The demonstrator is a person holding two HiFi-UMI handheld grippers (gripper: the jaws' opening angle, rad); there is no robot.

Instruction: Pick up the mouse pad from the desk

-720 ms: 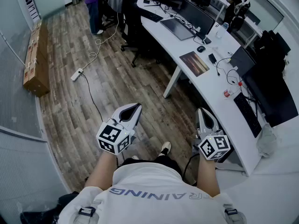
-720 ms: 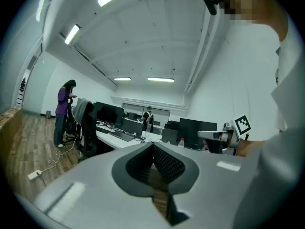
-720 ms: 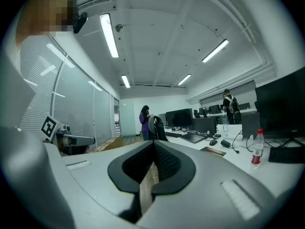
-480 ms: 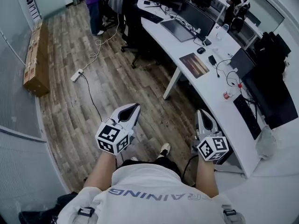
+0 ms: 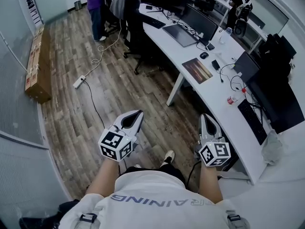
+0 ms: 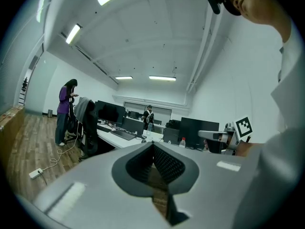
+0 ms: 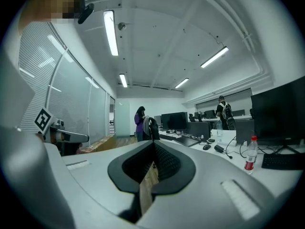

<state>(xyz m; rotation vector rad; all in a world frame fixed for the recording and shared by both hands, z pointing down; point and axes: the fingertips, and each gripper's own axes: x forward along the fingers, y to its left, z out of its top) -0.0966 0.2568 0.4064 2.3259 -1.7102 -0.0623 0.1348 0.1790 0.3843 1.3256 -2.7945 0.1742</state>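
Observation:
The mouse pad (image 5: 198,70), a brown rectangle with a picture print, lies flat on the long white desk (image 5: 224,111), far ahead and to the right of both grippers. My left gripper (image 5: 139,112) hangs over the wooden floor in front of the person's body, jaws shut and nothing between them. My right gripper (image 5: 205,116) is level beside the desk's near end, also shut and empty. In the left gripper view the jaws (image 6: 153,146) meet at their tips. The right gripper view shows the same for its jaws (image 7: 153,145). I cannot make out the pad in either gripper view.
Monitors, a keyboard (image 5: 252,118), a dark desk mat (image 5: 181,31), a mouse (image 5: 204,55), cables and a red-capped bottle (image 5: 232,98) crowd the desk. A chair with a jacket (image 5: 128,13) and a person in purple (image 5: 95,6) stand beyond. A power strip (image 5: 78,82) and boxes (image 5: 35,70) are on the floor.
Both grippers stay shut and keep their pose in front of the body. The left one sits slightly lower in the picture, and the desk and floor have slid a little in the head view.

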